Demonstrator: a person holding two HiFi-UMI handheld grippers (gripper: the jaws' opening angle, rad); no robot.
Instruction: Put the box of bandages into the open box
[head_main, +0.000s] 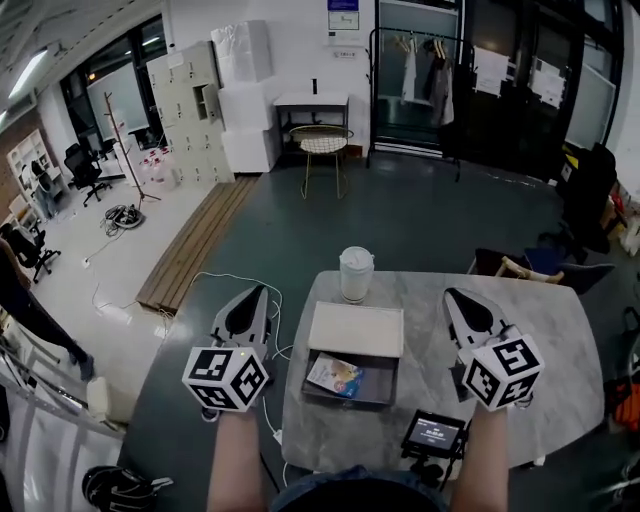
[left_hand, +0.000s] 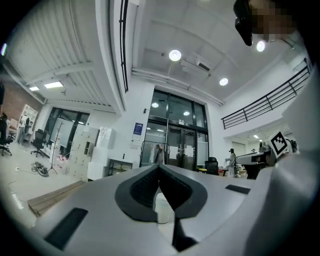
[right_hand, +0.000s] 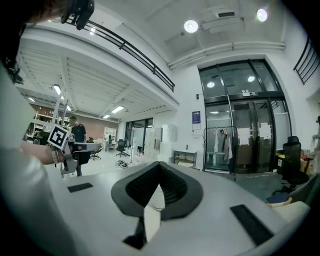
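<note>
Head view, looking steeply down on a rounded marble worktop (head_main: 540, 340).

Centre: open box (head_main: 388, 372), a dark shallow tray with its white lid (head_main: 356, 328) folded back on the far side. Inside, against the tray's left half: box of bandages (head_main: 335, 375), lying flat and slightly askew, with a pale face and coloured print too small to read.

Beyond the lid, standing upright and apart from it: white lidded cup (head_main: 355, 273).

Near edge of the worktop, right of centre: small screen device (head_main: 433, 433), with lit lines of text not legible.

Left: left gripper (head_main: 258, 290), held level beside the worktop's left edge and over the floor, with marker cube (head_main: 227, 377) at the wrist. Fingers pressed together at the tips in the left gripper view (left_hand: 159, 170), with nothing between them; the cup (left_hand: 162, 207) visible through the gap below the tips.

Right: right gripper (head_main: 450, 293), held over the worktop to the right of the open box, well apart from it, with marker cube (head_main: 503, 371) behind. Fingers fully closed in the right gripper view (right_hand: 159, 165), gripping nothing.

Far wall: blue sign (head_main: 343, 14) beside the glass doors, wording unreadable in every view.
</note>
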